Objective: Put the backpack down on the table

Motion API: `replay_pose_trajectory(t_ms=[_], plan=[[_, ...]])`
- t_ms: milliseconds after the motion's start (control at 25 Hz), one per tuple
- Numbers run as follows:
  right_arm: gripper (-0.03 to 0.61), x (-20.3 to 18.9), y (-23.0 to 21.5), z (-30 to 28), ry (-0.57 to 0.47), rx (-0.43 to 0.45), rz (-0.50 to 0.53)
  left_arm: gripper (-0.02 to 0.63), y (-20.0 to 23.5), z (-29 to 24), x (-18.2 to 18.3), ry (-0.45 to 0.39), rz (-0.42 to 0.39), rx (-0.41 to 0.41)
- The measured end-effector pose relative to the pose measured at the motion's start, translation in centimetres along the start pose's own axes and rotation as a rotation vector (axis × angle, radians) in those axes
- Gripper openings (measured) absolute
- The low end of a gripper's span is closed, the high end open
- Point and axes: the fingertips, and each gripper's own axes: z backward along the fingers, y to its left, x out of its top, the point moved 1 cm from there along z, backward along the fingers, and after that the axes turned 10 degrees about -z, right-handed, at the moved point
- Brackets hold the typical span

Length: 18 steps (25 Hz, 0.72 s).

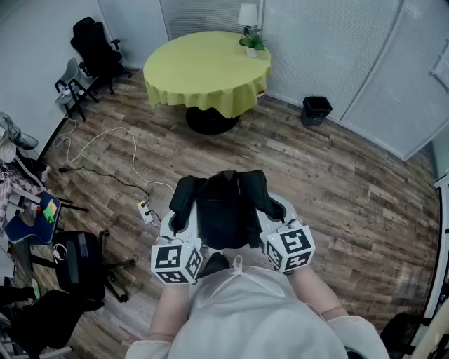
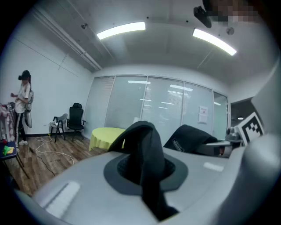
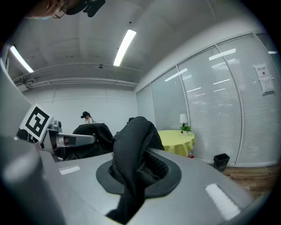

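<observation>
I am holding one black backpack by its two shoulder straps, one strap in each of my two claws. My left claw is pinching the left strap, its jaws pressed together on the fabric, which is looping up out of the grip. My right claw is pinching the right strap in the same way. The backpack is hanging between the two claws just in front of my chest, over the floor and well apart from the worktop.

There is one round worktop, and a yellow-green cloth is covering it and draping over its edge. Two things are standing on it near the far rim: one white lamp and one small potted plant, just beside each other.

Wood planks are lining the floor. One black bin is sitting to the right of the worktop, near the wall of glass and blinds. At the far left, one black office chair and one grey chair are standing side by side against the wall, and another black chair is sitting at the lower left. One white cable is trailing across the floor to one power strip. One person is standing by the left wall. Two long ceiling lights are shining overhead.
</observation>
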Motion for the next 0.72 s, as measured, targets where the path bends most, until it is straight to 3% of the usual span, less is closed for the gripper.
replay_pose_trajectory(t_ms=[720], plan=[[0.04,-0.8,-2.2,1.5,0.022,-0.009,-0.037,0.035,-2.4,-0.5,-1.2,0.02,0.031,-0.023]])
